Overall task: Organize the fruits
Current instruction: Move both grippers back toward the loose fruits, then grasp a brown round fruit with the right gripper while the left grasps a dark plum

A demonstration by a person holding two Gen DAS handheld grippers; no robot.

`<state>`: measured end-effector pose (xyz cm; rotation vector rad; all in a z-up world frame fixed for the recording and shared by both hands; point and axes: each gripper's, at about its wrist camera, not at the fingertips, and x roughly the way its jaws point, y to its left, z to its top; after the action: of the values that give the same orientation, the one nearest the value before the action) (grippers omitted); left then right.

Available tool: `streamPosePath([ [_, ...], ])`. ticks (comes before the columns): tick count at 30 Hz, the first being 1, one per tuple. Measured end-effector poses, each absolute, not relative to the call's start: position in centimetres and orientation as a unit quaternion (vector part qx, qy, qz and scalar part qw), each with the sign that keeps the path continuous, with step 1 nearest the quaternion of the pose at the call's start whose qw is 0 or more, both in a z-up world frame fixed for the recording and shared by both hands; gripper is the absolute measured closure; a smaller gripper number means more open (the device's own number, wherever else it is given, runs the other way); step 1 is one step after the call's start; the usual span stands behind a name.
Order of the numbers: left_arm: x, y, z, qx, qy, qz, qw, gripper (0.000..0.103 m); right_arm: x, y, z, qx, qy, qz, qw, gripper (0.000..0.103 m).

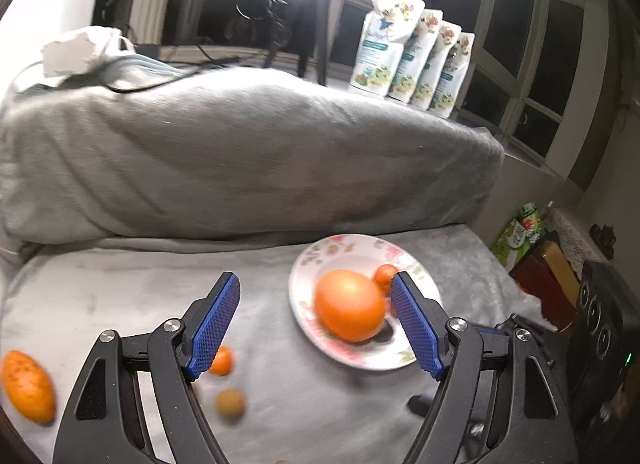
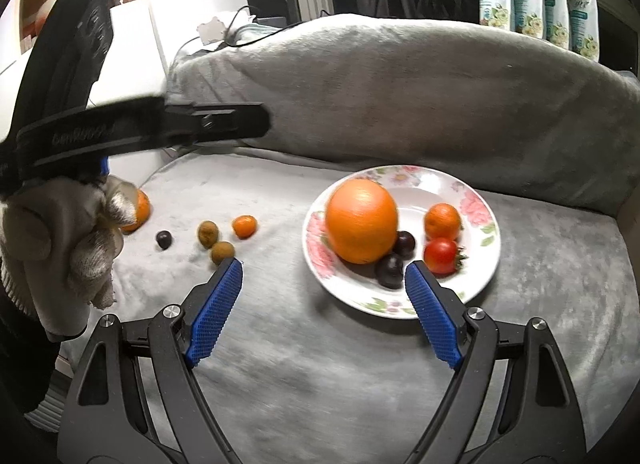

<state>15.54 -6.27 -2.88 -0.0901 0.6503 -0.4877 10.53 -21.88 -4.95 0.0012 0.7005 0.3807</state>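
Note:
A floral plate (image 2: 476,284) (image 1: 352,356) on the grey blanket holds a large orange (image 2: 362,220) (image 1: 349,305), a small tangerine (image 2: 442,221) (image 1: 385,275), a red tomato (image 2: 441,255) and two dark plums (image 2: 390,270). Loose on the blanket lie a small tangerine (image 2: 244,226) (image 1: 222,360), two brown round fruits (image 2: 208,233) (image 1: 231,404), a dark plum (image 2: 164,239) and an orange oval fruit (image 1: 28,386) (image 2: 138,210). My left gripper (image 1: 316,324) is open and empty above the blanket, left of the plate. My right gripper (image 2: 324,296) is open and empty, in front of the plate.
A grey cushion (image 1: 240,152) rises behind the blanket. Several refill pouches (image 1: 412,60) stand on the windowsill beside a tripod (image 1: 316,24). A black speaker (image 1: 604,324) and boxes (image 1: 548,276) sit at the right. The gloved hand (image 2: 60,240) holds the left tool.

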Motion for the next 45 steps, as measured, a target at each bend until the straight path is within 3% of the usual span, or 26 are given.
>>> streamPosePath([
  [15, 12.4, 4.9, -5.7, -0.06, 0.318, -0.148, 0.935, 0.026, 11.9, -15.7, -6.0, -0.004, 0.35, 0.249, 0.903, 0.017],
  [17, 12.1, 5.8, -6.9, -0.064, 0.328, -0.141, 0.932, 0.034, 12.2, -14.7, -6.2, -0.006, 0.353, 0.256, 0.9, 0.017],
  [21, 12.0, 6.8, -9.1, -0.068, 0.353, -0.132, 0.924, 0.039, 12.6, -13.3, -6.8, -0.012, 0.36, 0.268, 0.894, 0.017],
  [27, 12.4, 6.9, -11.6, -0.06, 0.381, -0.129, 0.913, 0.06, 13.8, -11.2, -8.2, -0.029, 0.38, 0.273, 0.883, 0.018],
  [37, 13.1, 6.5, -13.9, -0.054, 0.41, -0.122, 0.902, 0.068, 16.1, -9.0, -11.1, -0.054, 0.427, 0.265, 0.863, 0.05],
  [41, 13.5, 6.4, -14.2, -0.05, 0.416, -0.121, 0.9, 0.075, 16.5, -8.6, -11.5, -0.055, 0.434, 0.262, 0.861, 0.059],
  [45, 13.8, 6.4, -14.3, -0.046, 0.42, -0.12, 0.898, 0.075, 16.8, -8.4, -11.9, -0.057, 0.439, 0.26, 0.858, 0.062],
])
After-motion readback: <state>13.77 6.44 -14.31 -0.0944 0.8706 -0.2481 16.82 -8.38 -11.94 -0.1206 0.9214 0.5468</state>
